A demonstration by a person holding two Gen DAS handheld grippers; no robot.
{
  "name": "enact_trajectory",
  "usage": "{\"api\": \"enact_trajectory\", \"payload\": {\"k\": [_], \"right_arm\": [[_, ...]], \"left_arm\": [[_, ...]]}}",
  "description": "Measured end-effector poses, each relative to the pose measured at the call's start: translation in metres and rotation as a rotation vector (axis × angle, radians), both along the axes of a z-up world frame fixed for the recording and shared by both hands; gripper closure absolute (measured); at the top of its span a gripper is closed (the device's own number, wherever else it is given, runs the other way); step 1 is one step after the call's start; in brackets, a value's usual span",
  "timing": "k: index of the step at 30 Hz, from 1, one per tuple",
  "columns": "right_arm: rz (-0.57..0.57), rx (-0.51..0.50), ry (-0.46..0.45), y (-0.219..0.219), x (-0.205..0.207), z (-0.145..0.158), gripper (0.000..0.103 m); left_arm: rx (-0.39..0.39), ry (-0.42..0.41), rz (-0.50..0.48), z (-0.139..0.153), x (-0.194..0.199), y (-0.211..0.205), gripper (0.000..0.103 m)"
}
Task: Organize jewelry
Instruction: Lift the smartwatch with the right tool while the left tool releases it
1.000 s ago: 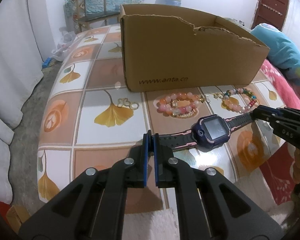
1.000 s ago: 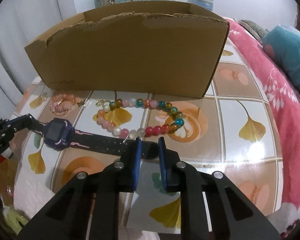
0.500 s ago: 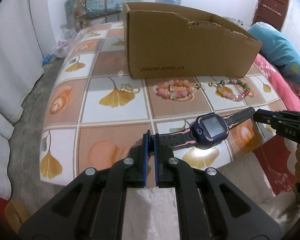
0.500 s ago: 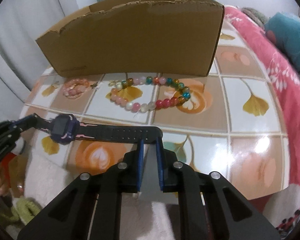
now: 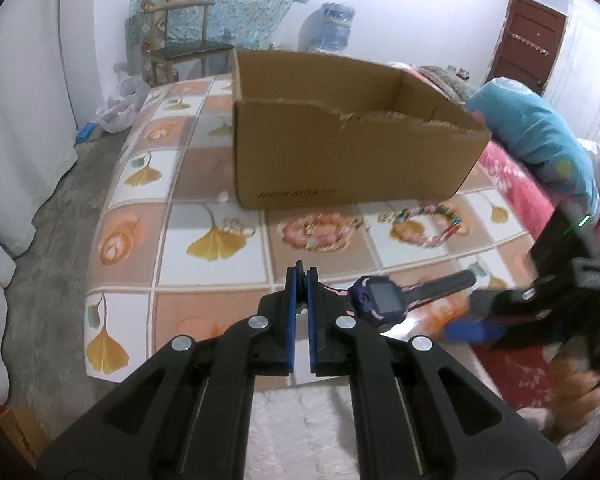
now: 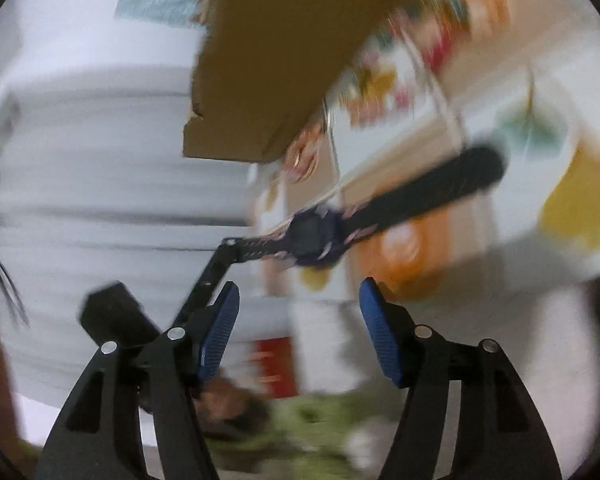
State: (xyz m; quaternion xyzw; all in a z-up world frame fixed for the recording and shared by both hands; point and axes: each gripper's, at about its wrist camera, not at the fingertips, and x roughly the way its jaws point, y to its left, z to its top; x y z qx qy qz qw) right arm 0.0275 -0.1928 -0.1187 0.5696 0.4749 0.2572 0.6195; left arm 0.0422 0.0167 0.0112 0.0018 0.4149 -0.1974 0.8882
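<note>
My left gripper is shut on one strap end of a purple smartwatch and holds it above the table's front edge. The watch also shows in the blurred, tilted right wrist view, hanging from the left gripper's tip. My right gripper is open and empty, below the watch; in the left wrist view it sits beyond the free strap end. A pink bead bracelet and a multicolour bead bracelet lie on the tiled table before the open cardboard box.
A small gold trinket lies left of the pink bracelet. A bed with a pink blanket and a teal pillow is at the right. A wooden chair stands behind the table. White curtains hang at left.
My right gripper let go of the watch strap, opened wide and swung away, tilting. My left gripper lifted and drew back with the watch; the box interior now shows.
</note>
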Motion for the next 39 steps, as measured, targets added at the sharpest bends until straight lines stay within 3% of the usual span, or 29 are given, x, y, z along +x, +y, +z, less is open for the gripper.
{"api": "enact_trajectory", "payload": {"k": [3, 10, 13, 17, 20, 23, 27, 29, 32, 35, 39], "right_arm": [[-0.021, 0.116, 0.035, 0.005, 0.003, -0.015, 0.041], [-0.065, 0.258, 0.079, 0.007, 0.013, -0.036, 0.041], [-0.069, 0.226, 0.069, 0.001, 0.009, -0.028, 0.041], [-0.032, -0.028, -0.018, -0.018, 0.001, 0.007, 0.041], [0.018, -0.461, -0.181, -0.021, -0.007, 0.049, 0.041], [0.099, -0.829, -0.373, -0.016, -0.015, 0.084, 0.041], [0.328, -1.149, -0.624, -0.003, -0.011, 0.097, 0.041], [0.453, -1.215, -0.699, 0.009, -0.003, 0.095, 0.041], [0.637, -1.215, -0.781, 0.029, 0.011, 0.086, 0.041], [0.753, -1.200, -0.834, 0.057, 0.016, 0.075, 0.042], [0.821, -1.169, -0.861, 0.071, 0.017, 0.070, 0.048]], "left_arm": [[-0.018, 0.007, -0.011, 0.010, 0.000, -0.004, 0.099], [-0.070, 0.038, -0.041, 0.028, -0.007, -0.013, 0.101], [-0.041, 0.038, -0.031, 0.026, -0.011, -0.015, 0.101], [0.026, 0.046, -0.003, 0.015, -0.015, -0.013, 0.101], [0.072, 0.047, 0.014, 0.003, -0.013, -0.012, 0.101], [0.098, 0.058, 0.028, -0.009, -0.006, -0.008, 0.101], [0.117, 0.060, 0.033, -0.019, 0.005, -0.003, 0.101], [0.129, 0.060, 0.032, -0.021, 0.010, -0.003, 0.101], [0.152, 0.042, 0.029, -0.023, 0.017, -0.006, 0.101], [0.159, 0.039, 0.037, -0.025, 0.022, -0.009, 0.101], [0.137, 0.051, 0.040, -0.026, 0.029, -0.007, 0.101]]}}
